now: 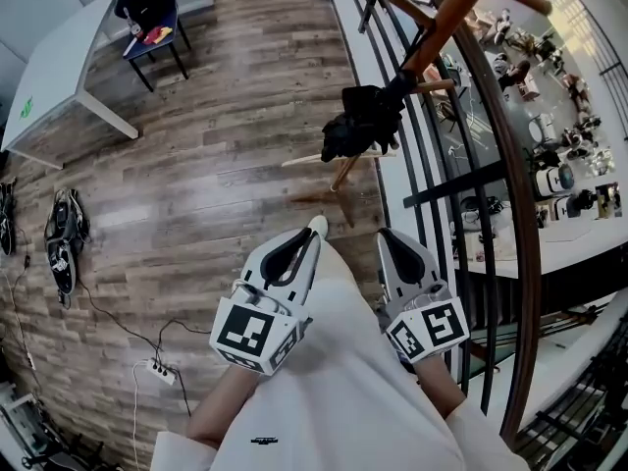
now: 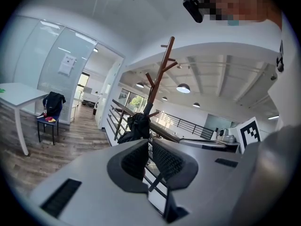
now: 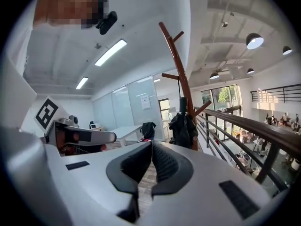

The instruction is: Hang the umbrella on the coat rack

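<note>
The black umbrella (image 1: 361,123) hangs folded on the coat rack (image 1: 439,29), bunched against the brown wooden pole and under one of its lower pegs. In the left gripper view the umbrella (image 2: 138,127) sits at the foot of the rack's (image 2: 161,73) branching pegs. The right gripper view shows the umbrella (image 3: 184,126) the same way, tight against the pole of the rack (image 3: 177,64). No gripper touches it; both are well apart from it.

The rack stands on the wooden floor (image 1: 211,165), just beside a black metal railing (image 1: 512,214) with a wooden handrail. Beyond the railing a lower level with desks and clutter shows.

Nearer the camera, the left gripper (image 1: 316,226) and the right gripper (image 1: 385,234) are held side by side over the person's white garment (image 1: 334,381), both pointing toward the rack. The left gripper (image 2: 148,142) has its jaws nearly together, with only a thin slit between the ribbed pads and nothing in it. The right gripper (image 3: 151,145) has its jaws fully closed, pad against pad, and holds nothing.

Farther off, at the top left of the head view, a white table (image 1: 59,67) stands with a chair (image 1: 152,32) beside it, a dark garment draped over the chair. A power strip (image 1: 157,369) with trailing cables lies on the floor at the lower left.
</note>
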Tool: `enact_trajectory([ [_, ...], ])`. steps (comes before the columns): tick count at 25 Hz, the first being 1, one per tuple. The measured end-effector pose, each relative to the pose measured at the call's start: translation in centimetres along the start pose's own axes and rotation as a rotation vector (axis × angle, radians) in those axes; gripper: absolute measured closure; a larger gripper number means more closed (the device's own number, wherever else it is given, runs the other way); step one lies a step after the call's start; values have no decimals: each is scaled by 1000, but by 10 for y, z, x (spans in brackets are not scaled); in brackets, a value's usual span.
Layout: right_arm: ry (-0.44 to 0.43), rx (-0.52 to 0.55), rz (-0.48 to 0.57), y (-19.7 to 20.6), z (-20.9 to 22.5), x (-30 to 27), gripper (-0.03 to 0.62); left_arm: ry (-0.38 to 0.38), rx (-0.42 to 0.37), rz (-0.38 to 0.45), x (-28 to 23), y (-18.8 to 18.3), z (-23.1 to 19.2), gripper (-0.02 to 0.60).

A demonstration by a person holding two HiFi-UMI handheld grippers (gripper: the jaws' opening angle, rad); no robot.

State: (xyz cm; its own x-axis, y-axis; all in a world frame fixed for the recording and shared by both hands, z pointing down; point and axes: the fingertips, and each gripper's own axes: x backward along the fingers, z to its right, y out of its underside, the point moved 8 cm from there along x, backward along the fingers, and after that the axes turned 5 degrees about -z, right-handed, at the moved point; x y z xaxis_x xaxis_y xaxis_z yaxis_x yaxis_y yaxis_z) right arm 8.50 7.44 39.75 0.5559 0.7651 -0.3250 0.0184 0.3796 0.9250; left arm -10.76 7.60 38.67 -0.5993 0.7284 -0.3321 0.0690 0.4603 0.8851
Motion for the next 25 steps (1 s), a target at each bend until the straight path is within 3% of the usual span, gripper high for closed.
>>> enact_trajectory([
  [18, -91, -2, -4, -7, 17, -11, 560, 40, -11, -5, -21, 2, 9, 540],
  [25, -87, -24, -11, -5, 16, -9, 560, 36, -4, 3, -22, -3, 10, 540],
])
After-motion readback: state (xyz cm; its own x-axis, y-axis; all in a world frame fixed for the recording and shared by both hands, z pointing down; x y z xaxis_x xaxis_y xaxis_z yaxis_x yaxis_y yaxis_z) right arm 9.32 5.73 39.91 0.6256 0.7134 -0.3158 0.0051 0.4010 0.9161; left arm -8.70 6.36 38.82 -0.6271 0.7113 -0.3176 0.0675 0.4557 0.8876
